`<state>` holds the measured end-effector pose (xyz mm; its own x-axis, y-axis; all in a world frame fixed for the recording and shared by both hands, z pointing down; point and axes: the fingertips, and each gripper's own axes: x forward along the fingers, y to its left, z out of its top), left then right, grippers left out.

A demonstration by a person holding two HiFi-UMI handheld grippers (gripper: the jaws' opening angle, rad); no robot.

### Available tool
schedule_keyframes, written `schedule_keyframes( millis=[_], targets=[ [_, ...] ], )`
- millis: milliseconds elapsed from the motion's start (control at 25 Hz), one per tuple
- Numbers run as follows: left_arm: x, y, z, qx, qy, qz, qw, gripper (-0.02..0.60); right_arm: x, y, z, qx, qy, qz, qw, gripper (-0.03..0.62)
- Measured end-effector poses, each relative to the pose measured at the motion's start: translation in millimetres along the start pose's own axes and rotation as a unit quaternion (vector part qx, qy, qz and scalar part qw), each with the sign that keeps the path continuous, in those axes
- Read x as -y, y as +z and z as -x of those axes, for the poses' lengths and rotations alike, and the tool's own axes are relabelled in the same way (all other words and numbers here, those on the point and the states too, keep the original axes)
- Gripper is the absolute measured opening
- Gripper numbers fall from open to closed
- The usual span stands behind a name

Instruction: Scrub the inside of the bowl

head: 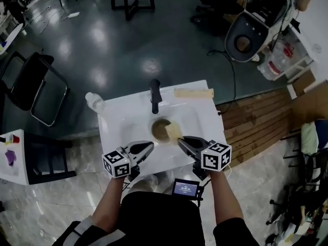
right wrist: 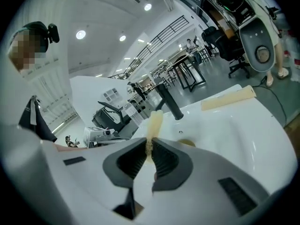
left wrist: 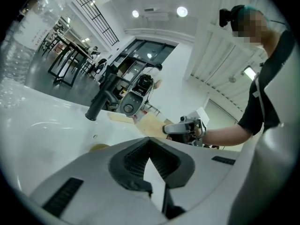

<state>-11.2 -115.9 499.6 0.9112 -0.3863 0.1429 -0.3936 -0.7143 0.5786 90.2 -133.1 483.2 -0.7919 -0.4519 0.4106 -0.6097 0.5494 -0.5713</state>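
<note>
Within white sink point(head: 123, 118), brown bowl point(head: 160, 130), sponge point(head: 173, 132) above

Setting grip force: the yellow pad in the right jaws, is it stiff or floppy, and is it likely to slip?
Probably soft: the pad looks squeezed thin where the right gripper pinches it. Yet it seems fairly self-supporting, standing out past the jaws without drooping. It is likely light for its size, so slipping seems unlikely.

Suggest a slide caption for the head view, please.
Right hand-held gripper holds a pale sponge over the brown bowl in the white sink; left hand-held gripper is shut, empty.
</note>
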Motion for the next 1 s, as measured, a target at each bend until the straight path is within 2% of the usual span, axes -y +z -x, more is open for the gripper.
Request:
schedule_keyframes(
  millis=[120, 360, 600, 1000],
  targets=[
    [20.8, 1.7, 7.5, 0.020, -0.008, -0.022, 0.9995, 0.003, -0.3, -1.5, 17.1, 0.010, -0.009, 0.013, 1.000, 0.040],
    [61.1, -7.5, 5.4, 0.039, 0.015, -0.042, 0.9983, 0.003, -0.4, -15.4, 62.6, 0.034, -0.020, 0.034, 0.999, 0.040],
    [110.2, -28.7, -9.9, 0.064, 0.047, -0.032, 0.9963, 0.003, -1.3, -32.7, 113.8, 0.049, -0.019, 0.056, 0.997, 0.040],
    [173.9, -76.8, -9.2, 0.064, 0.071, -0.045, 0.9944, 0.003, -16.8, -72.1, 174.1, 0.045, -0.016, 0.119, 0.992, 0.040]
  ],
)
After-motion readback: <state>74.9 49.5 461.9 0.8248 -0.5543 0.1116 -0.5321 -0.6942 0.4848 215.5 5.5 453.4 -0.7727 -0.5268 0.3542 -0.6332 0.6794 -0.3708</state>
